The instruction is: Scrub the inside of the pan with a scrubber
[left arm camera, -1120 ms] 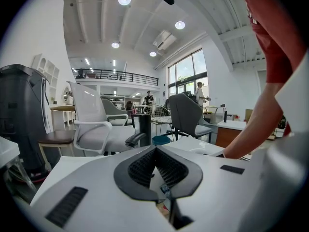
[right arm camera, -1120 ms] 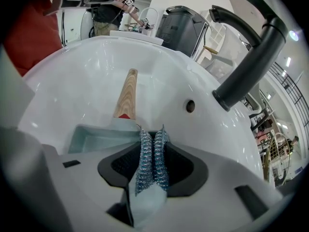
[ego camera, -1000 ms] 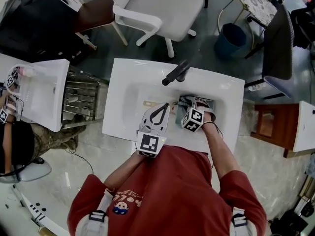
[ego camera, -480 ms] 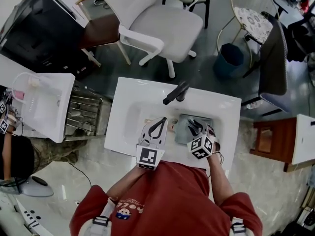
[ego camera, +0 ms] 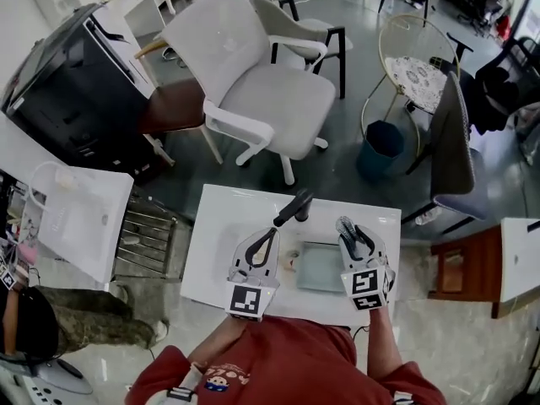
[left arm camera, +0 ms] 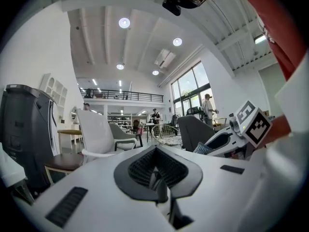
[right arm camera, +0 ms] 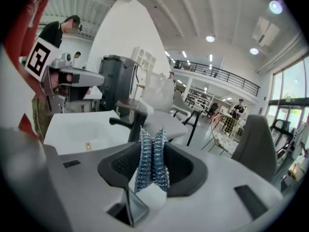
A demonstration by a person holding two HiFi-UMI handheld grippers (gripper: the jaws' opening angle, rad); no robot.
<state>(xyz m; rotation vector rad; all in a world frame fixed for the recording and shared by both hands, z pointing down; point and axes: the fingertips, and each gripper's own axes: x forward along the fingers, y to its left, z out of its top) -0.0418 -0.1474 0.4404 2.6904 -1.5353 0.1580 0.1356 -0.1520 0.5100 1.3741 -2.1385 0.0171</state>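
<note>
- right gripper [right arm camera: 151,151] jaws clamped on scrubber [right arm camera: 152,163]; blue-silver mesh wad, probably light, soft and springy; mid-wad hold looks secure
- left gripper [left arm camera: 155,174] jaws together, nothing between
- both grippers up over near edge of sink [ego camera: 211,226], aimed far
- pan [ego camera: 319,270] grey, square, in sink basin right of centre, looks empty; likely stiff, slippery if wet; steady by rim
</note>
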